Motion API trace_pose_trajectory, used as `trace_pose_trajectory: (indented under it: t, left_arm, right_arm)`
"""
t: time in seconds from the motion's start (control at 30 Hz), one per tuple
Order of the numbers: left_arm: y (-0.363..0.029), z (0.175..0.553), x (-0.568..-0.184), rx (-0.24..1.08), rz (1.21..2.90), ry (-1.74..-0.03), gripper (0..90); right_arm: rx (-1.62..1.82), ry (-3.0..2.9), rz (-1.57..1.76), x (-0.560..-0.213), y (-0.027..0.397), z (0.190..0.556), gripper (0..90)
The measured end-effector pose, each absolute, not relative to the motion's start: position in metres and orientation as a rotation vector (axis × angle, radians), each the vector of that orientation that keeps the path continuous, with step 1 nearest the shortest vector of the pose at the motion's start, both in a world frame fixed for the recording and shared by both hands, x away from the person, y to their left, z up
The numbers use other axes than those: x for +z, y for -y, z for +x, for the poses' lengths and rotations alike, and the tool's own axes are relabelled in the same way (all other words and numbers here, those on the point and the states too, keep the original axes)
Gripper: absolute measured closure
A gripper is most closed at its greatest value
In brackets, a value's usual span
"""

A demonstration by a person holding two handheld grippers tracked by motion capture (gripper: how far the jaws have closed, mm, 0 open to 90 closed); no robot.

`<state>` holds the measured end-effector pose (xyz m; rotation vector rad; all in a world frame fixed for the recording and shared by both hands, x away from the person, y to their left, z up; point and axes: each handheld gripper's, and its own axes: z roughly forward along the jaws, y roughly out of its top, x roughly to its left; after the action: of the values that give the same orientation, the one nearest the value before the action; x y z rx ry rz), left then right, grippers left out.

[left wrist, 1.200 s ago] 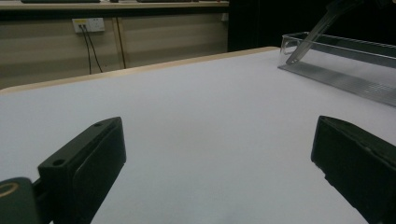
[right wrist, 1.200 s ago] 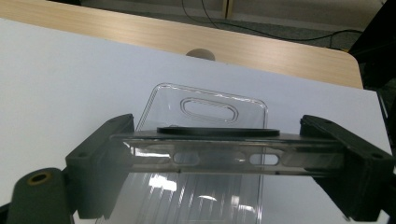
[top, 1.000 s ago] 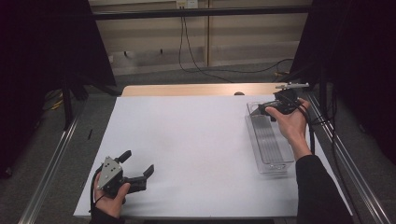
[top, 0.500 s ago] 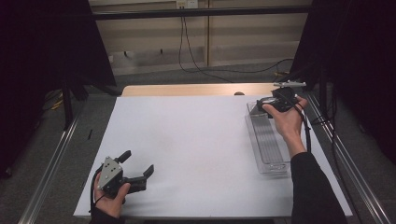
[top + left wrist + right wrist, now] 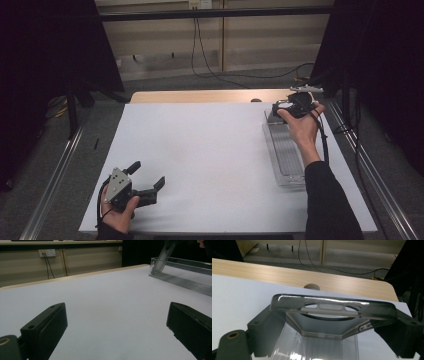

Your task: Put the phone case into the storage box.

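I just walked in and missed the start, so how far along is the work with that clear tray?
Little looks done: the clear tray lies flat along the table's right side. In hand: the right gripper is at the tray's far end, its jaws either side of the end wall; whether they grip it I cannot tell. The left gripper waits open at the near left. Any lifting or moving is probably ahead.

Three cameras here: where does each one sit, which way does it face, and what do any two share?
High view: fixed above the person's side, facing forward and down on the white table; both forearms, left tool and right tool show.
Left gripper view: rides the left tool, low over the table, facing the far clear tray; its open jaws show.
Right gripper view: rides the right tool, facing the table's wooden far edge; its jaws flank the tray's end.
Shared: all three show the clear tray.
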<state>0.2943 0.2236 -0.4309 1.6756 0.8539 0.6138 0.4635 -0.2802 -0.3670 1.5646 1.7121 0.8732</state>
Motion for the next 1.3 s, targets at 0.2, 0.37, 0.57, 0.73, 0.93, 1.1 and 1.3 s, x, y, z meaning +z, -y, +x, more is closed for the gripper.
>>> trace_pose_trajectory:
  t: [0.2,0.37,0.57,0.73,0.93,1.1,1.3]
  left_arm:
    - [-0.225,0.295,-0.431,0.614,1.675,-0.852,3.2]
    - [-0.224,0.295,-0.431,0.609,1.676,-0.854,3.2]
    - [-0.225,0.295,-0.431,0.61,1.677,-0.851,3.2]
    - [-0.224,0.295,-0.432,0.606,1.677,-0.851,3.1]
    - [-0.224,0.295,-0.432,0.607,1.677,-0.851,3.1]
    - [-0.224,0.295,-0.432,0.608,1.677,-0.851,3.1]
    - [-0.224,0.295,-0.432,0.606,1.678,-0.853,3.2]
  right_arm:
    - [0.881,-1.687,1.555,-0.369,0.279,0.467,12.2]
    - [0.881,-1.677,1.551,-0.37,0.277,0.471,12.2]
    - [0.881,-1.658,1.546,-0.371,0.275,0.475,12.2]
    - [0.881,-1.647,1.545,-0.371,0.275,0.48,12.2]
    - [0.882,-1.626,1.544,-0.373,0.273,0.484,12.2]
    - [0.884,-1.621,1.538,-0.374,0.273,0.486,12.1]
    - [0.894,-1.623,1.528,-0.374,0.274,0.487,11.9]
